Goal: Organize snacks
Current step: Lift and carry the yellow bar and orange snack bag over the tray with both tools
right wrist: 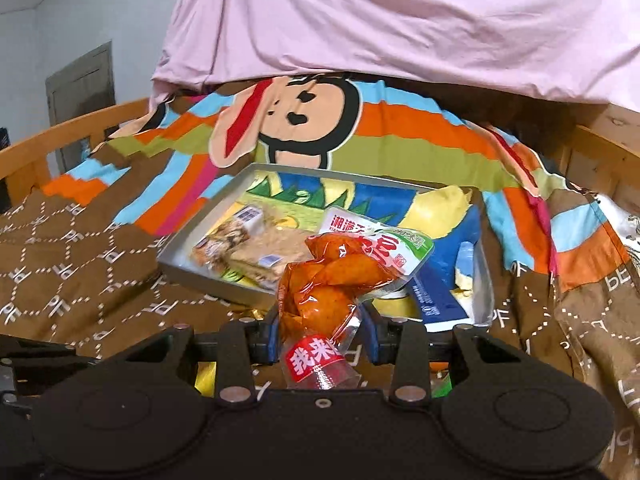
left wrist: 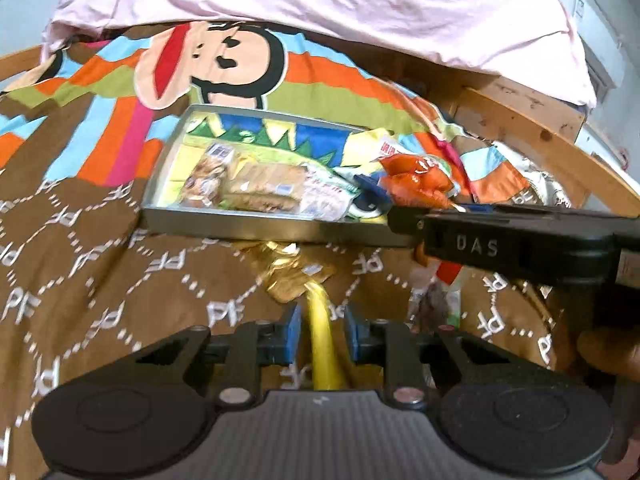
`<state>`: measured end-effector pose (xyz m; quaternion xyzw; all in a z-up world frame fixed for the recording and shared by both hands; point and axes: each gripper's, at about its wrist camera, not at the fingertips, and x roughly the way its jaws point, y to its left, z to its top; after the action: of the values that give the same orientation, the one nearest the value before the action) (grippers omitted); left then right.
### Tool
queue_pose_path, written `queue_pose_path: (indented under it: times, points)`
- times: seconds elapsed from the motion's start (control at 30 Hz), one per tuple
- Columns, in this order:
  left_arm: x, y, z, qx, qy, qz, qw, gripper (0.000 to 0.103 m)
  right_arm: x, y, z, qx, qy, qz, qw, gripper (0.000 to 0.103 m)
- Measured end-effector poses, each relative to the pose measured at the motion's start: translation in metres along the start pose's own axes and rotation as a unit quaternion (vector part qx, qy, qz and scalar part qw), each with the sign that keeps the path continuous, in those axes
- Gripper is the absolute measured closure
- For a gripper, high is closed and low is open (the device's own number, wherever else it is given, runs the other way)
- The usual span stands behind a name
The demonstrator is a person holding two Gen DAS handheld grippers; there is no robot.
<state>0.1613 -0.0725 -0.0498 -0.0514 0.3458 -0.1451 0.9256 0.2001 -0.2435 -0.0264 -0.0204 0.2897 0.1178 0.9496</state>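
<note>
Setting: a bed with a brown bedspread [left wrist: 100,248] printed with white "PF" letters, coloured stripes and a cartoon monkey face [right wrist: 304,120]; a pink sheet [right wrist: 400,20] fills the top of both views; a wooden frame [left wrist: 520,120] runs along the right of the left wrist view.

Tray: a grey metal tray [left wrist: 248,224] sits on the bedspread, centre of both views, with a cartoon picture on its floor.

Tray contents: a beige snack pack [left wrist: 256,188] lies at the tray's left; a white-and-green pack [right wrist: 380,240] at its middle; a blue pack [right wrist: 444,280] at its right.

Left gripper: the left gripper [left wrist: 320,328] sits at lower centre of its own view, its blue pads close together and pressing a yellow strip of wrapper.

Gold pack: the gold pack [left wrist: 288,276] hangs ahead of the left gripper, just below the tray's near wall; the yellow strip is its tail.

Right gripper: the right gripper [right wrist: 324,336] is at lower centre of its view, jaws partly closed, clamped on the neck of an orange pack.

Orange pack: the orange pack [right wrist: 332,280], clear film with a red label, stands up from the right gripper in front of the tray's near edge; in the left wrist view it appears at centre right, over the tray's right end.

Loose item: another wrapper [left wrist: 436,300] lies on the bedspread, lower right of the left wrist view; type unclear.
</note>
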Motion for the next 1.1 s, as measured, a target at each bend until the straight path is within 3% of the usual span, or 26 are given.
queue_pose_path:
  times: [0.1, 0.2, 0.37, 0.4, 0.47, 0.77, 0.93, 1.1]
  points:
    - [0.025, -0.001, -0.003, 0.014, 0.044, 0.006, 0.9989, 0.077, 0.008, -0.009, 0.001, 0.016, 0.007, -0.001, 1.000, 0.063]
    - [0.035, 0.008, -0.015, -0.007, 0.075, -0.010, 0.9971, 0.074, 0.013, -0.013, 0.000, 0.021, 0.011, -0.001, 1.000, 0.063]
    - [0.038, 0.012, -0.021, -0.018, 0.086, -0.023, 0.9958, 0.073, 0.016, -0.012, 0.003, 0.022, 0.006, 0.007, 1.000, 0.063]
    - [0.037, 0.011, -0.022, -0.015, 0.088, -0.026, 0.9957, 0.075, 0.016, -0.011, 0.003, 0.020, 0.005, 0.007, 1.000, 0.063]
    - [0.035, 0.008, -0.023, -0.003, 0.092, -0.025, 0.9955, 0.089, 0.017, -0.011, 0.003, 0.019, 0.006, 0.006, 1.000, 0.063]
    - [0.016, 0.003, -0.008, -0.008, 0.049, -0.016, 0.9987, 0.091, 0.013, -0.011, 0.005, 0.014, -0.012, -0.008, 1.000, 0.063]
    - [0.016, 0.003, 0.025, -0.024, 0.005, -0.019, 0.9995, 0.091, 0.022, -0.020, 0.012, 0.012, -0.028, -0.027, 0.999, 0.063]
    - [0.041, 0.003, 0.073, -0.020, -0.029, -0.015, 0.9993, 0.091, 0.037, -0.041, 0.018, 0.041, -0.034, -0.038, 0.998, 0.063]
